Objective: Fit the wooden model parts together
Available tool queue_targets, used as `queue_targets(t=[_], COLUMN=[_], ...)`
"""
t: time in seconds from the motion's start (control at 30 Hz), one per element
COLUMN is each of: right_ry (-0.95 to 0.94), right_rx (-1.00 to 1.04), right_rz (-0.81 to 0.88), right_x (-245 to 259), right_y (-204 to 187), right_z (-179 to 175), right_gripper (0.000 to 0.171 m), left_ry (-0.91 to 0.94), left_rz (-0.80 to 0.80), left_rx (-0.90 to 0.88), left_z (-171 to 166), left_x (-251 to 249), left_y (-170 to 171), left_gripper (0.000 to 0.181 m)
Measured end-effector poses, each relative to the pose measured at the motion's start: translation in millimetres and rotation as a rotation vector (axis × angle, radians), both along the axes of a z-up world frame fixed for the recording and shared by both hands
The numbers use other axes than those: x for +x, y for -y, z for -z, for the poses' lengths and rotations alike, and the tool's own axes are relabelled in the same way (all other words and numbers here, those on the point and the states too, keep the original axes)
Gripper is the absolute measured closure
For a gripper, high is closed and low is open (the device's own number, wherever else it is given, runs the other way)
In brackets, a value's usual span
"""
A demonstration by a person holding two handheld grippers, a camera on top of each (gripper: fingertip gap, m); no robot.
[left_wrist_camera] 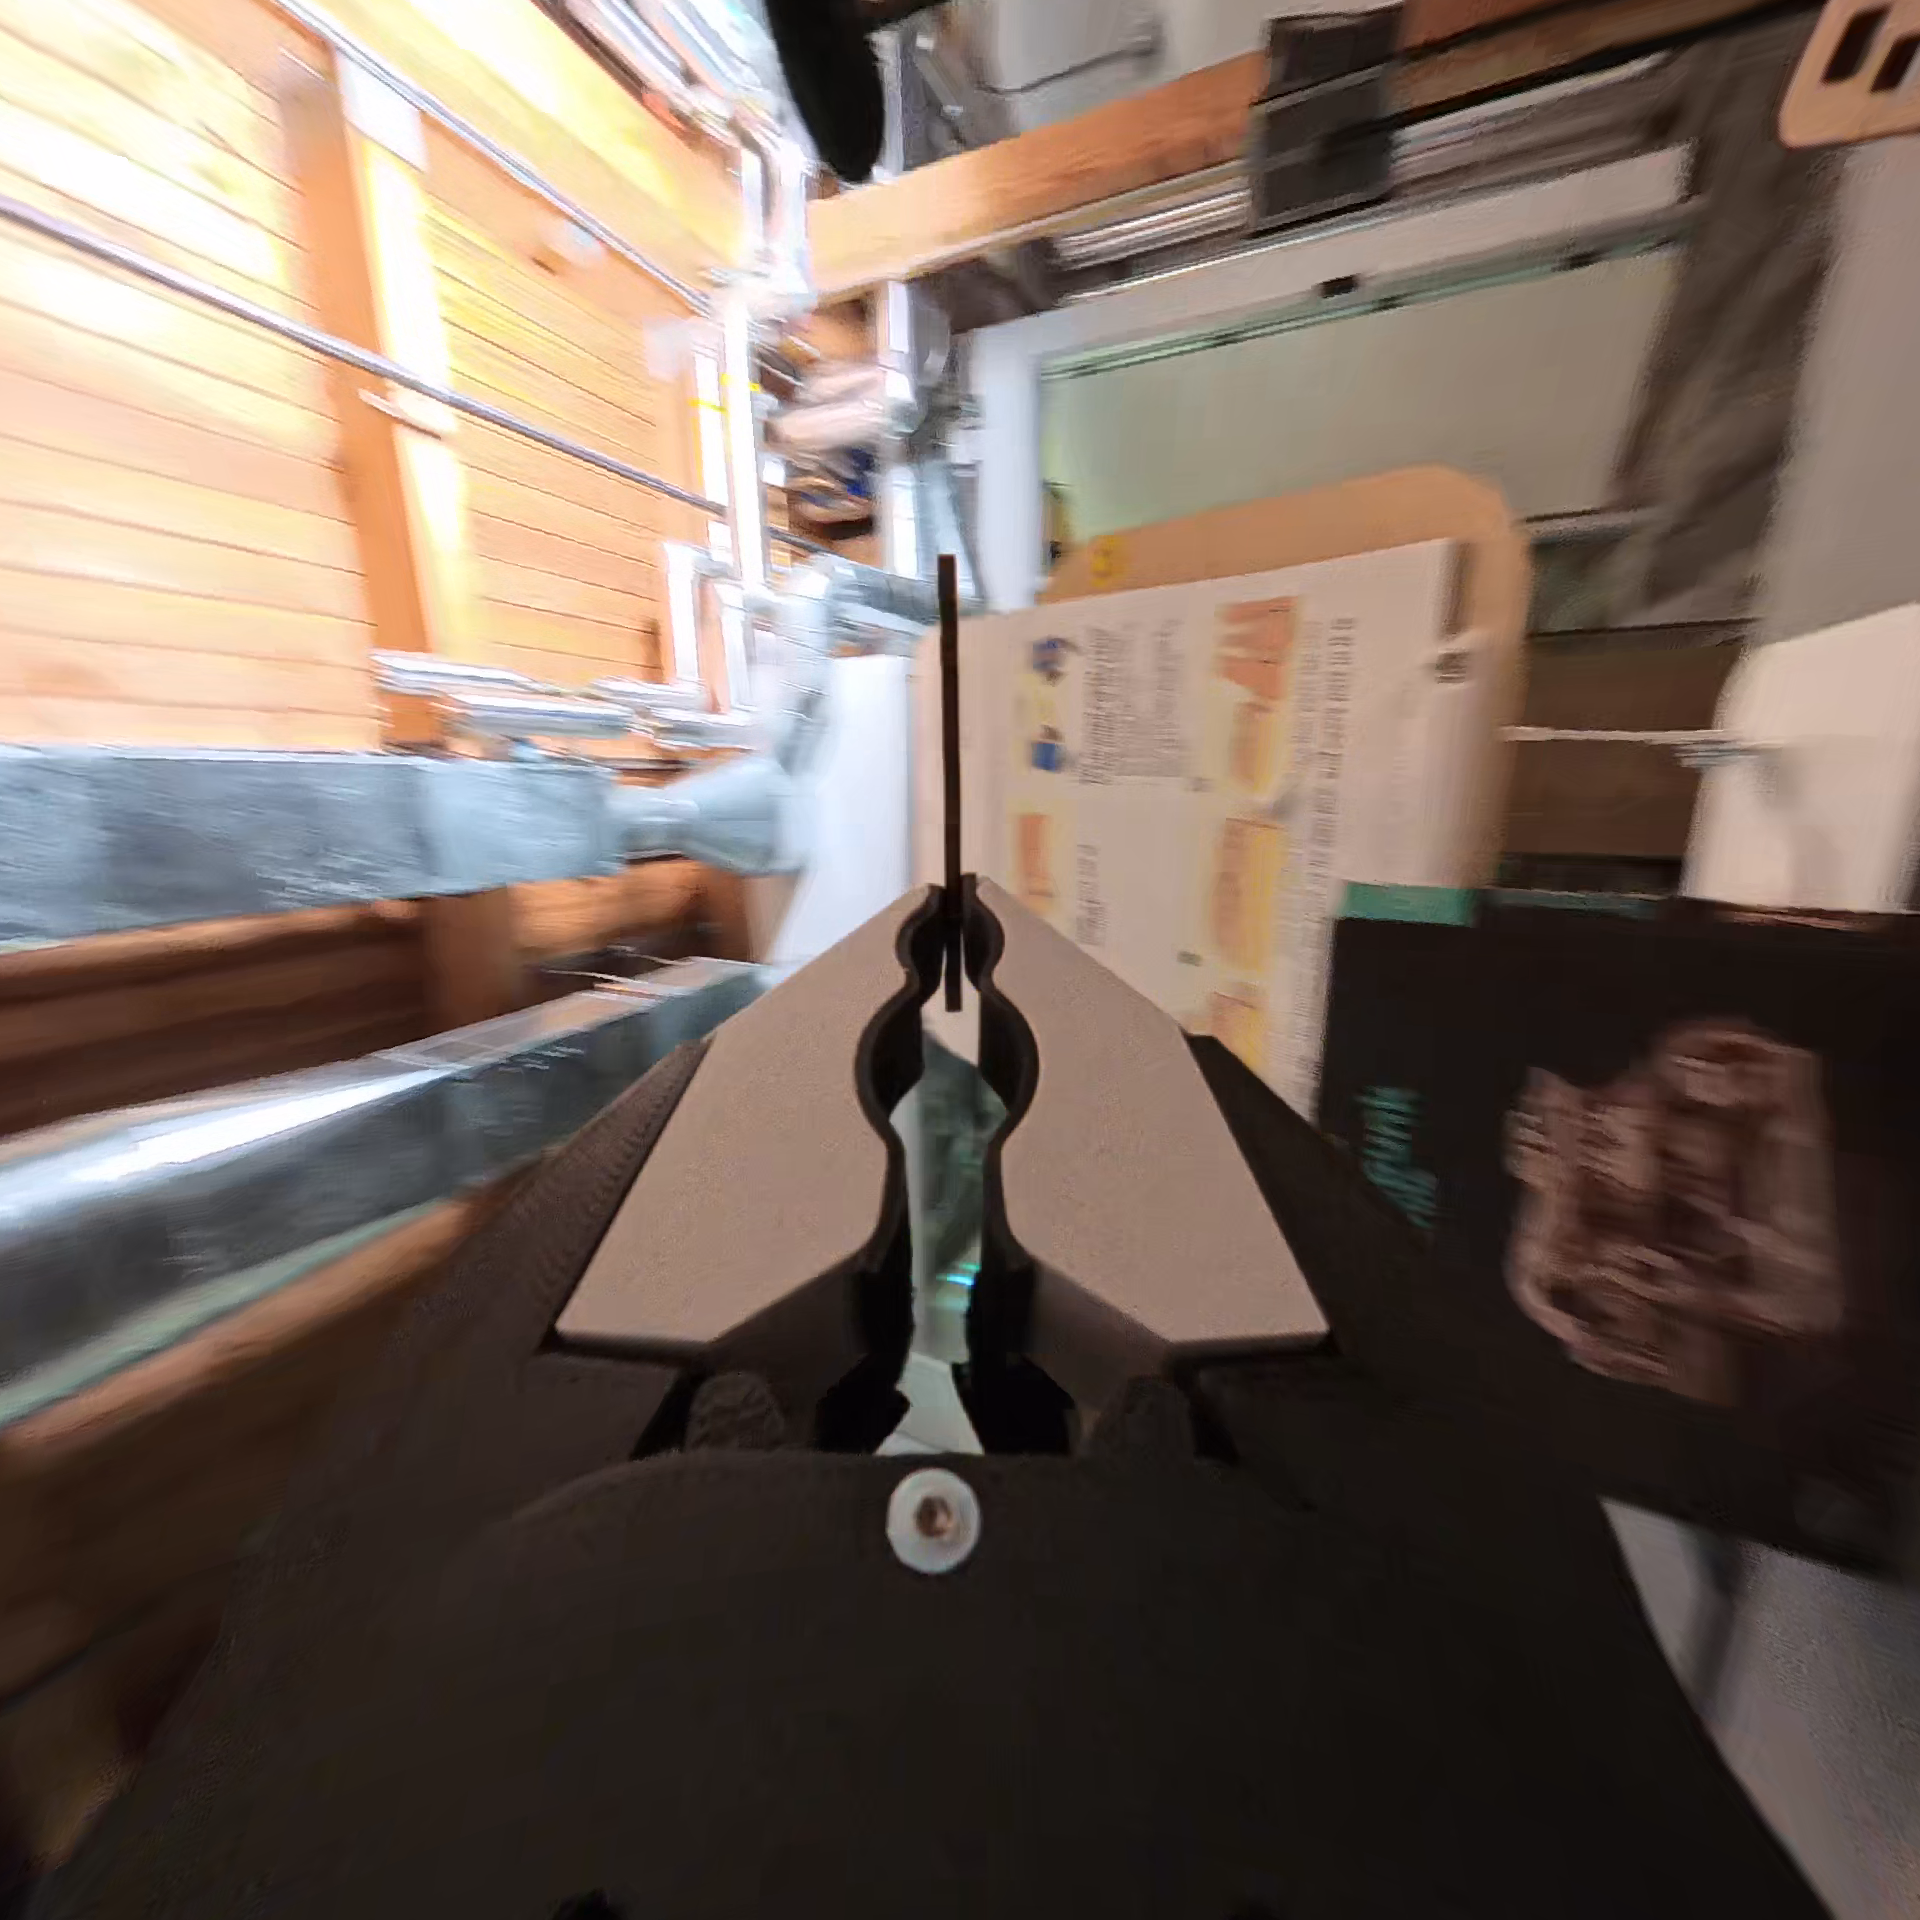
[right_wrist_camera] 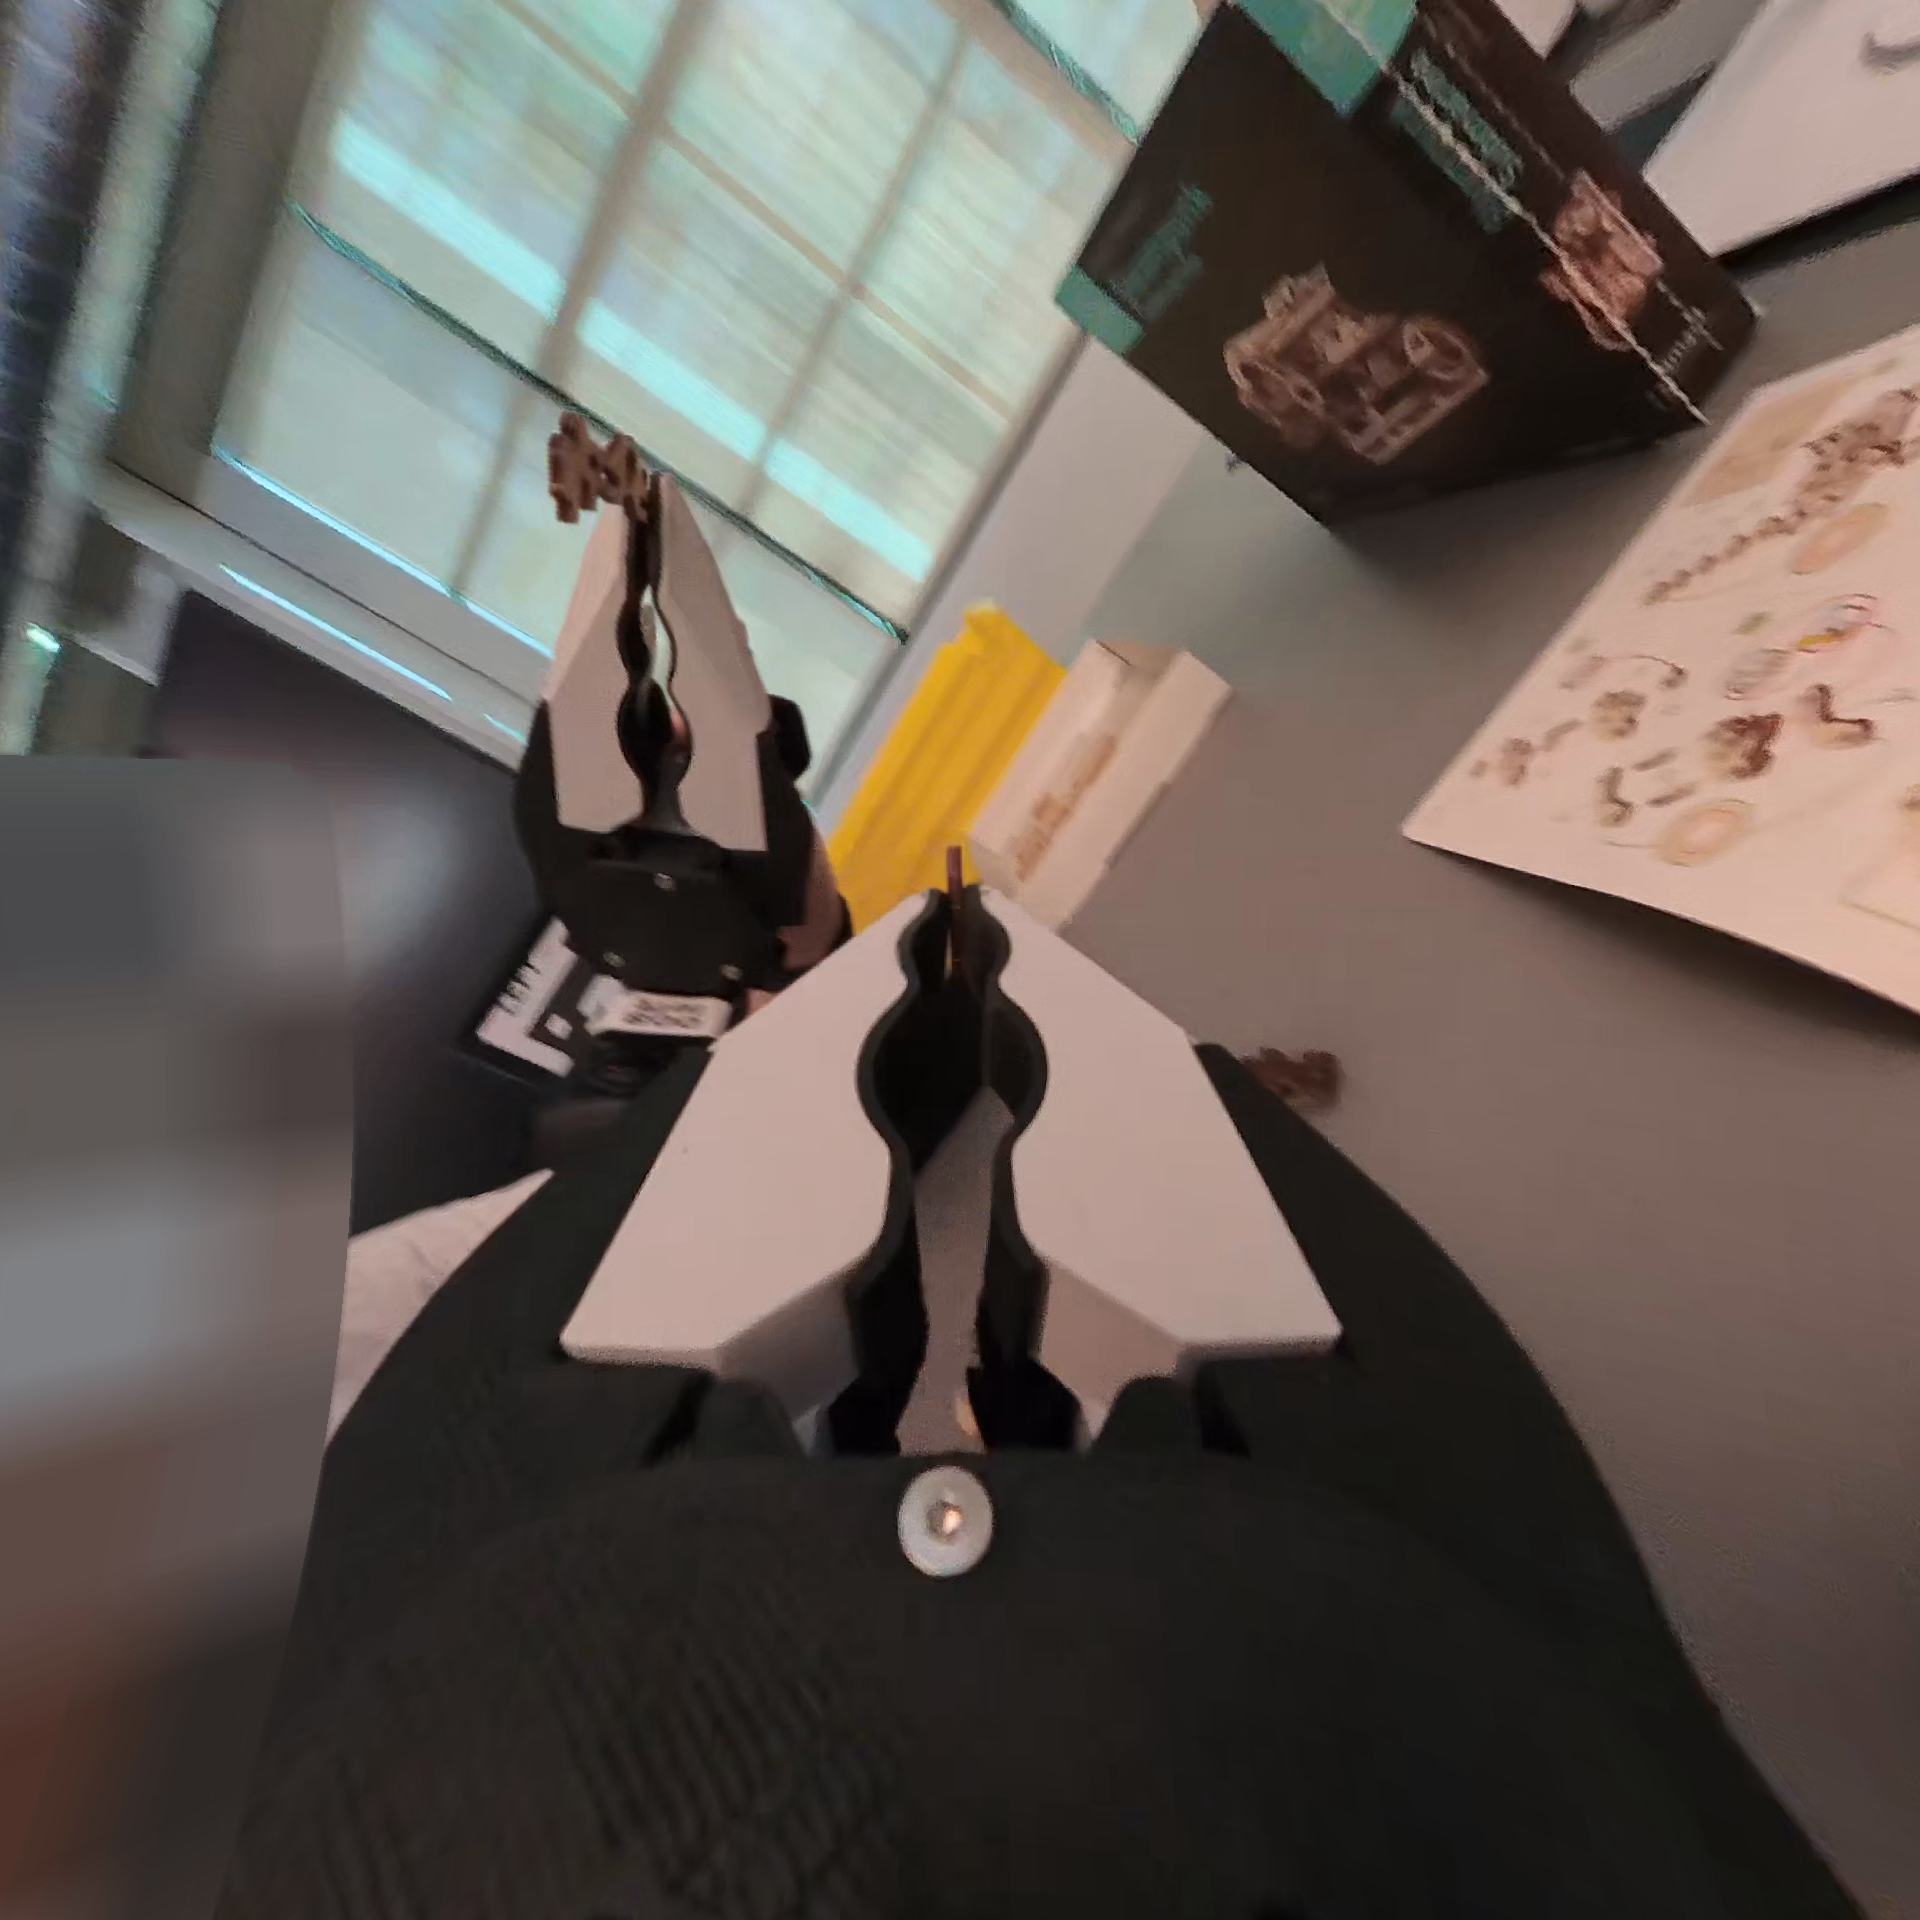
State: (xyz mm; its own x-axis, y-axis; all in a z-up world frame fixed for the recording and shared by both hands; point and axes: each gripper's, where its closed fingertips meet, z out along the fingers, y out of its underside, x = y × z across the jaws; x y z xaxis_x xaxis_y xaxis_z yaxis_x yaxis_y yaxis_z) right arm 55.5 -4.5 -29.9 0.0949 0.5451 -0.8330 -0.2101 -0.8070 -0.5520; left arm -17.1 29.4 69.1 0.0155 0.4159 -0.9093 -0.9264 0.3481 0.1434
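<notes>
My left gripper (left_wrist_camera: 954,902) is shut on a thin flat wooden part (left_wrist_camera: 948,727), seen edge-on and sticking straight out past the tips. In the right wrist view the left gripper (right_wrist_camera: 646,509) is raised up at the left, with the notched wooden part (right_wrist_camera: 594,473) at its tips. My right gripper (right_wrist_camera: 954,906) is shut on a small dark wooden part (right_wrist_camera: 954,883) that just pokes out of the tips. The two grippers are apart. Another small wooden part (right_wrist_camera: 1294,1075) lies on the grey table (right_wrist_camera: 1455,1143) to the right of my right gripper.
A dark model-kit box (right_wrist_camera: 1403,291) stands at the back right, also in the left wrist view (left_wrist_camera: 1621,1195). A printed instruction sheet (right_wrist_camera: 1714,665) lies on the table at right. A yellow item (right_wrist_camera: 935,748) and a white box (right_wrist_camera: 1101,758) sit beyond my right gripper.
</notes>
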Motion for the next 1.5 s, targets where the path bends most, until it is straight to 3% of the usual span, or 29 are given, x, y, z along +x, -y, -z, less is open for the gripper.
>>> queue_targets(t=[0.2, 0.3, 0.43, 0.57, 0.83, 1.13, 1.5], right_ry=[-0.183, -0.187, -0.181, -0.217, -0.288, -0.325, -0.321], right_rx=[-0.062, -0.082, -0.123, -0.217, -0.377, -0.308, -0.229], right_rz=[0.153, 0.174, 0.177, 0.077, 0.036, 0.247, 0.332], right_x=[5, 13, 19, 5, -1, 33, 45], right_y=[7, 13, 10, 13, 23, 6, -2], right_z=[-14, -10, 4, 12, 19, 6, 4], right_gripper=[0.171, 0.171, 0.171, 0.171, 0.171, 0.171, 0.171], left_ry=[-0.089, -0.048, -0.123, -0.119, -0.148, -0.166, -0.183], left_rz=[0.047, 0.054, 0.079, 0.086, 0.125, 0.123, 0.117], left_rx=[0.271, 0.318, 0.417, 0.433, 0.448, 0.445, 0.419], left_z=[-27, -24, -13, -11, -10, -5, 5], left_x=[39, 43, 47, 46, 49, 51, 52], left_y=[-8, -8, 3, 8, 13, 11, 3], left_gripper=[0.181, 0.181, 0.181, 0.181, 0.181, 0.181, 0.181])
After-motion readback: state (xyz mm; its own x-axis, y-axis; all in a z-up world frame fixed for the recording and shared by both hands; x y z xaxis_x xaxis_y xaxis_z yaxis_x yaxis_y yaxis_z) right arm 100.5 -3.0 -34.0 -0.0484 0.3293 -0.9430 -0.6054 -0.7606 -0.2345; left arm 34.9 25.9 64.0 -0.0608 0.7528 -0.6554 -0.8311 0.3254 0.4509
